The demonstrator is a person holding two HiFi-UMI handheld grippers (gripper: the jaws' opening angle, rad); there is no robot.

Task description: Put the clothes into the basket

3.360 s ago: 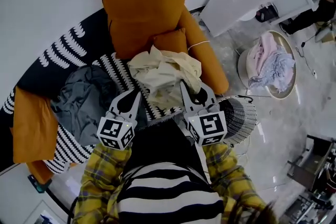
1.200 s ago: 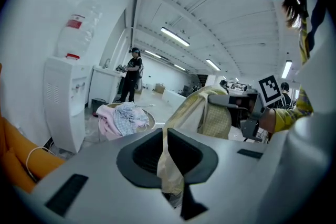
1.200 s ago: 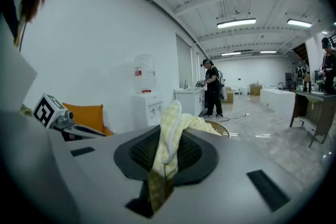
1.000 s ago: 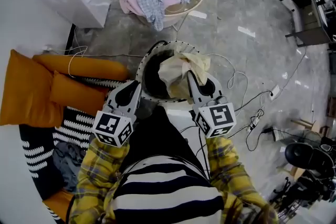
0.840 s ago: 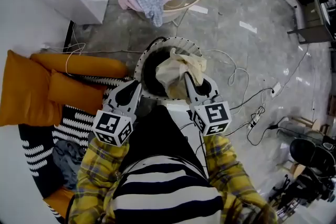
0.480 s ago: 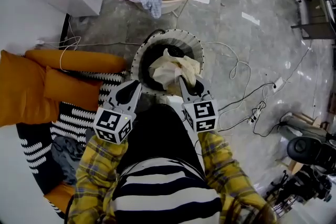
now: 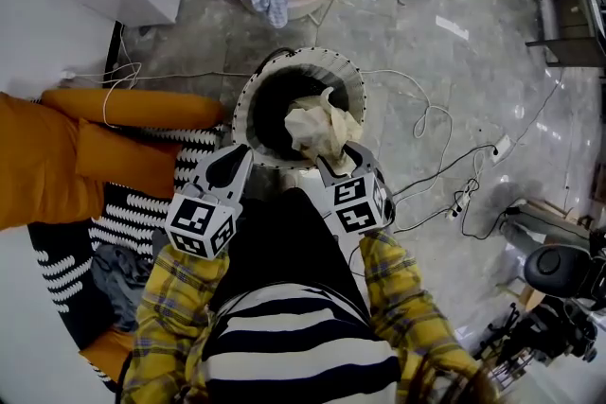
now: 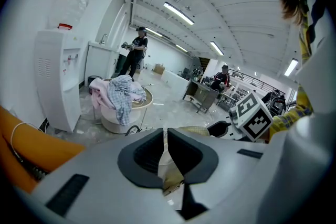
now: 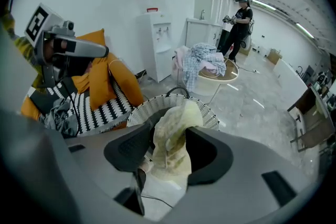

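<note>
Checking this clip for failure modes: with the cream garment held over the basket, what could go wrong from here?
The right gripper has just been opening, but the cream garment is bunched between its jaws over the basket, so it may cling rather than drop. The left gripper looks shut on a strip of it; part could end up draped over the rim. Loose cables beside the basket might catch a foot.

Cream garment (image 7: pixel 317 130) bunched over white woven basket (image 7: pixel 247 105) opening.
</note>
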